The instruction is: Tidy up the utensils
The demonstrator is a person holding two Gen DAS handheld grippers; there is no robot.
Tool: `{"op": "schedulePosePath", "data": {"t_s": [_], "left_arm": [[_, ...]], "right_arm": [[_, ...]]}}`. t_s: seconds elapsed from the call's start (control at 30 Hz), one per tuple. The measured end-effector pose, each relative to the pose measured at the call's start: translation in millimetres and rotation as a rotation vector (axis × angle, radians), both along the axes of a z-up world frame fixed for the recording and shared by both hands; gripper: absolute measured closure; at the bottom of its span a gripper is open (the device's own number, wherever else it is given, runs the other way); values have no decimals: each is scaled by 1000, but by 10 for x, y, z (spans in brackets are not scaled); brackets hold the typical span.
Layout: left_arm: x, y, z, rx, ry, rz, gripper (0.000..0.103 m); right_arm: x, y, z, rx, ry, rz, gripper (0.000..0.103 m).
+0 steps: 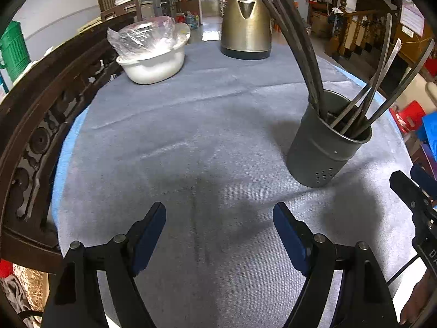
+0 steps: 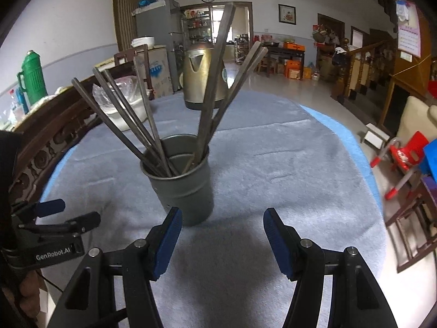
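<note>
A grey metal utensil holder (image 1: pixel 327 147) (image 2: pixel 181 183) stands upright on the blue-grey tablecloth (image 1: pixel 191 136) (image 2: pixel 273 164). Several long dark metal utensils (image 1: pixel 300 41) (image 2: pixel 210 87) stand in it, fanning outward. My left gripper (image 1: pixel 220 213) is open over bare cloth, with the holder ahead and to its right. My right gripper (image 2: pixel 222 217) is open just in front of the holder, nothing between its fingers. The right gripper's finger (image 1: pixel 409 194) shows at the left wrist view's right edge; the left gripper (image 2: pixel 68 216) shows at the right wrist view's left edge.
A brass-coloured kettle (image 1: pixel 245 24) (image 2: pixel 203 76) stands at the table's far side. A white bowl (image 1: pixel 153 63) with a plastic bag in it sits far left. A carved wooden chair back (image 1: pixel 35 125) (image 2: pixel 49 142) borders the table's left. A red chair (image 2: pixel 404 155) stands on the floor to the right.
</note>
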State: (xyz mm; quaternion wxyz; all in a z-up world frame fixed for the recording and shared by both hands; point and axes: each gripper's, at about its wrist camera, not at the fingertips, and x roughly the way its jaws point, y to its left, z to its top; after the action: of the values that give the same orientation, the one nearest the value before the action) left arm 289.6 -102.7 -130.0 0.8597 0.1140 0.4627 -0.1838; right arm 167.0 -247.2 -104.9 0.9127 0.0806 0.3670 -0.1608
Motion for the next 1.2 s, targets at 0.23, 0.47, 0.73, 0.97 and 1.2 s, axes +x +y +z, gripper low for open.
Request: {"op": "schedulePosePath", "data": {"t_s": [0.23, 0.47, 0.73, 0.97, 1.2], "left_arm": [[-10, -134, 120, -16, -16, -69, 22], [-30, -206, 239, -12, -40, -87, 22], [-33, -178, 245, 5, -7, -23, 22], [-301, -18, 457, 18, -55, 62, 22], [-741, 132, 639, 4, -106, 145, 22]], "right_arm": [[-125, -6, 133, -38, -4, -50, 37], [-187, -9, 186, -35, -10, -69, 37], [-213, -20, 263, -9, -44, -14, 37], [-344, -9, 376, 39, -81, 51, 37], [-631, 32, 450, 66, -104, 113, 37]]}}
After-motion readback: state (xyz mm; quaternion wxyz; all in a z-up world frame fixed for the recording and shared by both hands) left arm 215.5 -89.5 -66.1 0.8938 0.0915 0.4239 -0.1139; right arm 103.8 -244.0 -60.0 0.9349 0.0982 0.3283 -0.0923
